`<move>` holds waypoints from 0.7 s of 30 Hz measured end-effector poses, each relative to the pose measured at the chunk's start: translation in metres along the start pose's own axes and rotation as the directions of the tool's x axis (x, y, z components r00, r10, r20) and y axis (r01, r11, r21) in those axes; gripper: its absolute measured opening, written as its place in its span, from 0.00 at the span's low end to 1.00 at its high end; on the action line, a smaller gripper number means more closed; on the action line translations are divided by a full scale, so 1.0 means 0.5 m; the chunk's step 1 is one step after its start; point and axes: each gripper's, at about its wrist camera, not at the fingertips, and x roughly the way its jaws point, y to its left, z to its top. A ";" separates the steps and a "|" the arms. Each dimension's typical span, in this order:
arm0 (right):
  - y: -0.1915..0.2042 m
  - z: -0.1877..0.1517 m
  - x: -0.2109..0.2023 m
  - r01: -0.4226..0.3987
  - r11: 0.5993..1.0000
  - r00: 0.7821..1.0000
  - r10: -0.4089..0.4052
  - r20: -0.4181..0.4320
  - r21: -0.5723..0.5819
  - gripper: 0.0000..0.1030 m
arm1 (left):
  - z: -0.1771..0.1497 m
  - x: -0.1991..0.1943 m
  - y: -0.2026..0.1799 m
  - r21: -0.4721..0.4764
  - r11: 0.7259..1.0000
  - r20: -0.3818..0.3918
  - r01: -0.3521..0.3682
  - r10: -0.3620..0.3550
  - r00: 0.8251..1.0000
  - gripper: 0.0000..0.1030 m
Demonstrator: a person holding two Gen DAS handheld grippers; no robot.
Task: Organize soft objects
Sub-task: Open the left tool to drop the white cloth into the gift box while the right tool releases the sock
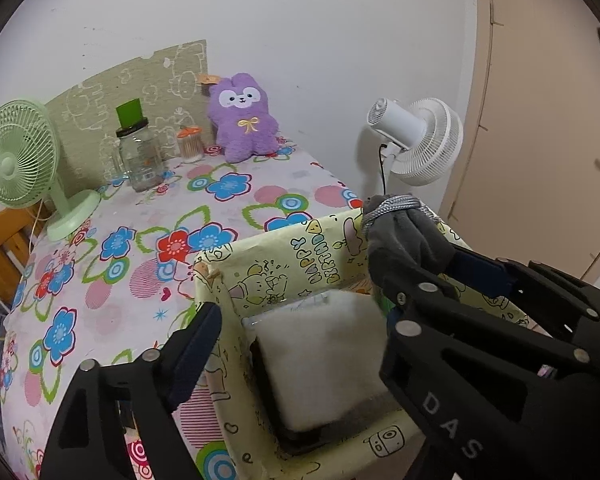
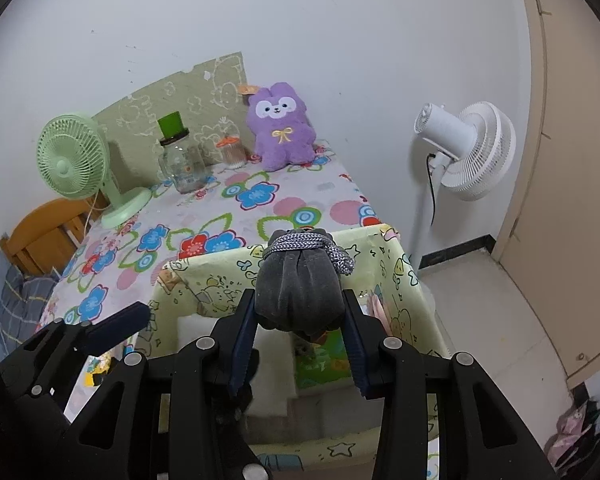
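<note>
Pouch [image 2: 300,296] of grey velvety cloth, cord-tied at the neck, looks light and squashy, best pinched across its belly as the right gripper [image 2: 300,340] now holds it, above the yellow cartoon box [image 2: 400,280] at the table's near right corner. The left gripper [image 1: 300,332] is spread wide, empty, over the same box. White foam [image 1: 320,360] hides the box floor; the pouch's contents cannot be told.

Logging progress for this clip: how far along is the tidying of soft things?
Done: a white pad already lies in the box. In hand: the right gripper clamps a grey pouch over the box; the left gripper is open. Left: the purple plush sits by the wall.
</note>
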 end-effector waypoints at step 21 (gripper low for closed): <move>0.023 0.007 0.036 -0.024 0.999 0.999 0.025 -0.039 0.028 0.74 | 0.003 0.007 0.040 -0.029 0.998 -0.017 -0.047 0.047 0.999 0.91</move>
